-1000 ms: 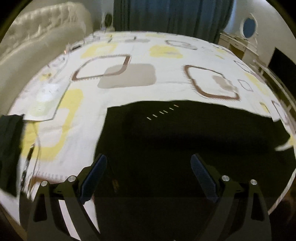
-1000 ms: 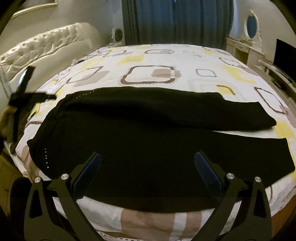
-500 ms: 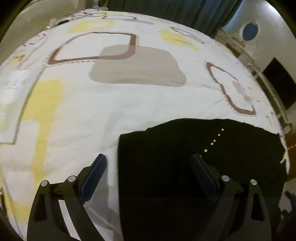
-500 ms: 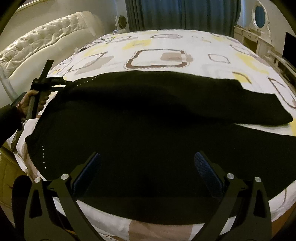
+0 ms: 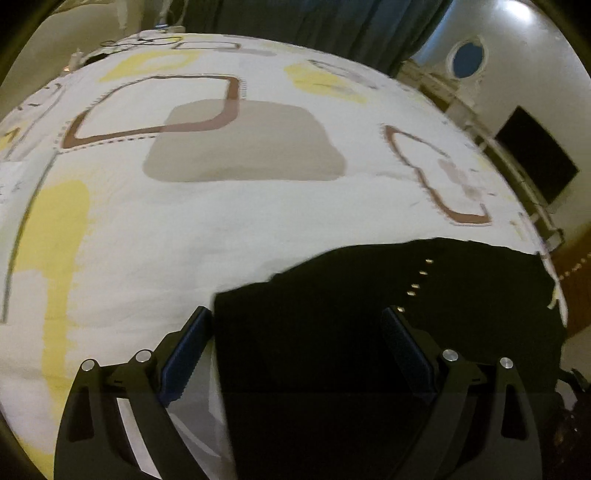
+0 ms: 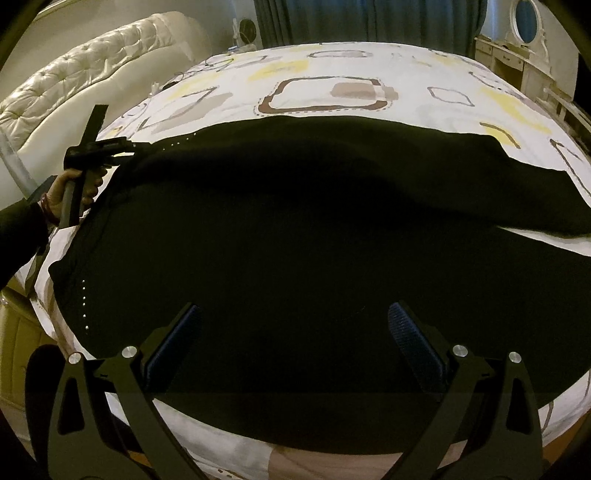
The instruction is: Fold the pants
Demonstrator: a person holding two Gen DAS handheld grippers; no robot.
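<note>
Black pants (image 6: 295, 236) lie spread across the bed, waist at the left, two legs running right; a row of small silver studs marks each waist corner. In the left wrist view the far waist corner (image 5: 388, 295) lies between my open left gripper (image 5: 299, 317) fingers, low over the cloth. In the right wrist view that left gripper (image 6: 122, 146) sits at the far waist corner, held by a hand. My right gripper (image 6: 295, 314) is open and empty above the near leg, close to the bed's front edge.
The bed cover (image 5: 240, 221) is white with yellow, brown and grey squares. A tufted cream headboard (image 6: 85, 81) is at the left. Dark curtains (image 6: 362, 22), a white dresser with an oval mirror (image 6: 524, 22) and a dark screen (image 5: 535, 155) stand beyond.
My left gripper moved forward and down to the far waist corner, so the pants now fill its lower right view. My right gripper moved closer over the pants. Both stayed open.
</note>
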